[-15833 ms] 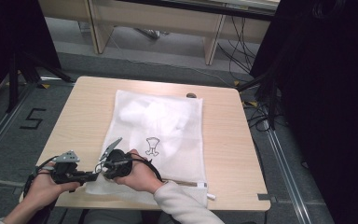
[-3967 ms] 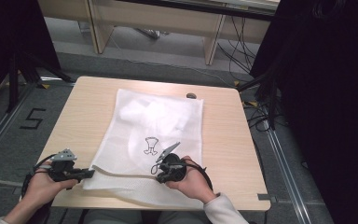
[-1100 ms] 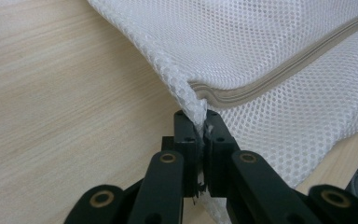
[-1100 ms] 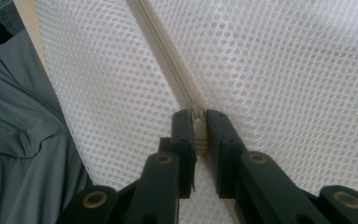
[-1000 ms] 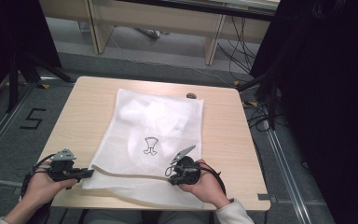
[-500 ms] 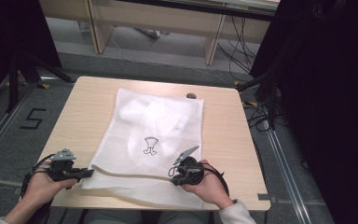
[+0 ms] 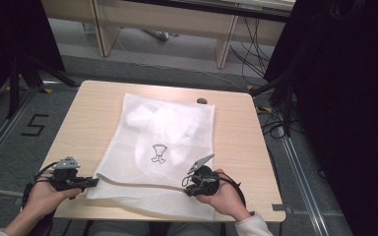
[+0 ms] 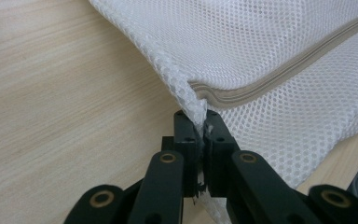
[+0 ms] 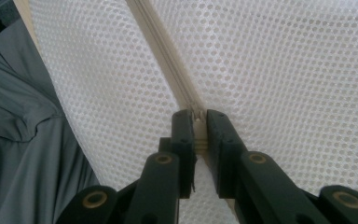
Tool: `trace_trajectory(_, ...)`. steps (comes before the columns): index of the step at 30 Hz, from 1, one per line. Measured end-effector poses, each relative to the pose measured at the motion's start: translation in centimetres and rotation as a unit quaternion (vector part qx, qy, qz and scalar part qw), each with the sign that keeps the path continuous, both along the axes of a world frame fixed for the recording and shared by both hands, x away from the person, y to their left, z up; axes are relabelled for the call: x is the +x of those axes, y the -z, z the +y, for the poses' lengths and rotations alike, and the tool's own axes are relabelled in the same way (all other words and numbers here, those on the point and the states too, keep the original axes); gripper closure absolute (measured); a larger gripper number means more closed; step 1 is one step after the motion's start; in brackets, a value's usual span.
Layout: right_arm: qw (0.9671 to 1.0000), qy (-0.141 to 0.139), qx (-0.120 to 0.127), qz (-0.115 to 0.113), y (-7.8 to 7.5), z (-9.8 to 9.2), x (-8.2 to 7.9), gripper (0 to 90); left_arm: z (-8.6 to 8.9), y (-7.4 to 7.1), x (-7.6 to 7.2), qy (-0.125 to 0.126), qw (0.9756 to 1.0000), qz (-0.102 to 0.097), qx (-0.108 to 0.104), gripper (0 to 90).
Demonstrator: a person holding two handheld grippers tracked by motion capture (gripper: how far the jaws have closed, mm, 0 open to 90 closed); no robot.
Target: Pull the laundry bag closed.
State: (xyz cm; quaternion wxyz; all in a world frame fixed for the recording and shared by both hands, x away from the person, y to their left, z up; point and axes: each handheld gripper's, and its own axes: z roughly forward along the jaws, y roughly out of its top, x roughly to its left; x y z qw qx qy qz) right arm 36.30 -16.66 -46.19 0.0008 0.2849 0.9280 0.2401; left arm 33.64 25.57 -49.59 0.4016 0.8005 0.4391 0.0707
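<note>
1. A white mesh laundry bag (image 7: 162,147) lies flat on the wooden table (image 7: 236,132), white cloth inside it
2. The left gripper (image 8: 199,122) pinches the bag's near-left corner beside the zipper (image 8: 279,77)
3. The right gripper (image 9: 199,116) is clamped on the zipper pull (image 9: 196,115) along the bag's near edge, towards the right

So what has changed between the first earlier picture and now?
The right gripper, jaws shut on the zipper, has moved rightward along the near edge of the mesh bag. The left gripper stayed clamped on the bag's near-left corner; the bag kept its place on the table.
</note>
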Motion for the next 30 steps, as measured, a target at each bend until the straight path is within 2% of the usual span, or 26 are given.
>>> trace_trajectory(22,0.9998,0.006,-0.018,0.003,0.1,-1.5,-0.2,82.2,0.0,0.0,0.0,-0.003,1.0000,-0.002,0.000,85.3)
trace_trajectory(23,0.9996,0.015,-0.021,0.009,0.1,-1.6,-0.3,82.2,0.0,0.0,0.0,-0.003,1.0000,-0.002,0.001,85.3)
trace_trajectory(24,0.9997,0.007,-0.021,0.005,0.1,-1.8,-0.2,82.2,0.0,0.0,0.0,-0.004,1.0000,-0.002,0.003,85.3)
trace_trajectory(26,0.9996,0.011,-0.024,0.009,0.3,-2.1,-0.1,82.2,0.1,-0.1,0.0,0.002,1.0000,0.005,0.005,85.3)
trace_trajectory(28,0.9995,0.015,-0.025,0.012,0.3,-2.4,-0.2,82.2,0.0,0.0,0.0,-0.004,1.0000,-0.003,0.000,85.3)
trace_trajectory(30,0.9993,0.019,-0.031,0.012,0.3,-2.6,-0.3,82.2,0.1,0.0,0.1,0.000,1.0000,-0.002,0.003,85.3)
